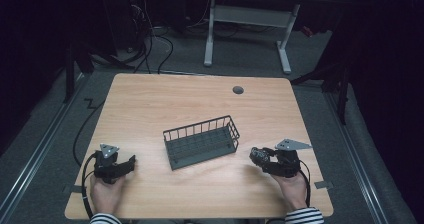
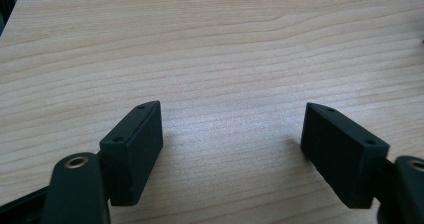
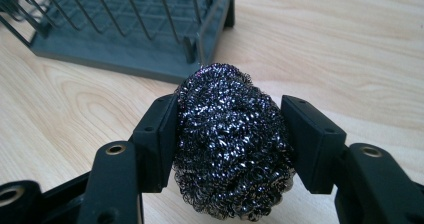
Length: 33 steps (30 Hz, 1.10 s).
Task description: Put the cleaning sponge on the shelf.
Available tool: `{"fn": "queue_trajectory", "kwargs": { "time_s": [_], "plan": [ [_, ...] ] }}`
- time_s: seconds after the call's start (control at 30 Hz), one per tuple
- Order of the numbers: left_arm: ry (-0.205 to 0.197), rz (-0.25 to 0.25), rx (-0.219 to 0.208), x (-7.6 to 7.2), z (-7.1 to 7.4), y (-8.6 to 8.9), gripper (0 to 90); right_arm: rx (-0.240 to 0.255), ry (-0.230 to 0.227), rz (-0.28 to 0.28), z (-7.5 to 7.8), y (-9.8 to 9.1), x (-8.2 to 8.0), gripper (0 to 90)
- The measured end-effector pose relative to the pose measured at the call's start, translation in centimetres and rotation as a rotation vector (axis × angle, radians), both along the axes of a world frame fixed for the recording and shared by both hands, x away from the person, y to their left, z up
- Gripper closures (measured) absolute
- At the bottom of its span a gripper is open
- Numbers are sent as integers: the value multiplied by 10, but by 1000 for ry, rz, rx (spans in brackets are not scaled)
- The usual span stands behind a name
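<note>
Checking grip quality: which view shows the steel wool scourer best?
The right gripper view: the steel wool scourer sits close up, squeezed between the right gripper jaws. The high view shows it small and dark. The left gripper view faces bare table.

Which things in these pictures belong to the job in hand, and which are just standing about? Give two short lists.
Part of the job:
- steel scourer, squeezed in the right gripper
- wire basket, empty, close by
- table

Just about:
- left gripper, open and holding nothing
- white desk frame behind
- cables on the floor
</note>
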<state>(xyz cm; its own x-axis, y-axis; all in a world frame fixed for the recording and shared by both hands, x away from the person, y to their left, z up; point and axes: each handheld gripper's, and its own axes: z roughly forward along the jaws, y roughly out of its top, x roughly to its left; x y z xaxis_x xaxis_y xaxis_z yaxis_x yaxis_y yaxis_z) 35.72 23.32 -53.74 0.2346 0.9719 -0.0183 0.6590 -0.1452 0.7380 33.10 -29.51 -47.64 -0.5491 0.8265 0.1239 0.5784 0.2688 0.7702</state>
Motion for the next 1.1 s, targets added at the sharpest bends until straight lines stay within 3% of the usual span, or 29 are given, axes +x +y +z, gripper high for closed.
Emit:
{"fn": "queue_trajectory", "kwargs": {
  "time_s": [0.07, 0.23, 0.47, 0.6, 0.7, 0.83, 1.1],
  "plan": [
    [-1, 1, 1, 0, 0, 0, 252, 18, 0, 8, 6, 2, 2, 427],
    [0, 0, -1, 0, 0, 0, 252, 12, -10, 40, 13, 8, 5, 427],
    [-1, 3, 3, 0, 0, 0, 249, 33, -54, 82, 36, 17, 8, 427],
    [-1, 2, 2, 0, 0, 0, 249, 63, -79, 111, 51, 23, 10, 427],
    [-2, 3, 2, 0, 0, 0, 250, 86, -67, 134, 55, 27, 14, 428],
    [-1, 1, 1, 0, 0, 0, 249, 65, -79, 153, 60, 34, 15, 427],
    [-2, 1, 1, 0, 0, 0, 249, 76, -89, 160, 72, 47, 26, 426]
  ]
}}
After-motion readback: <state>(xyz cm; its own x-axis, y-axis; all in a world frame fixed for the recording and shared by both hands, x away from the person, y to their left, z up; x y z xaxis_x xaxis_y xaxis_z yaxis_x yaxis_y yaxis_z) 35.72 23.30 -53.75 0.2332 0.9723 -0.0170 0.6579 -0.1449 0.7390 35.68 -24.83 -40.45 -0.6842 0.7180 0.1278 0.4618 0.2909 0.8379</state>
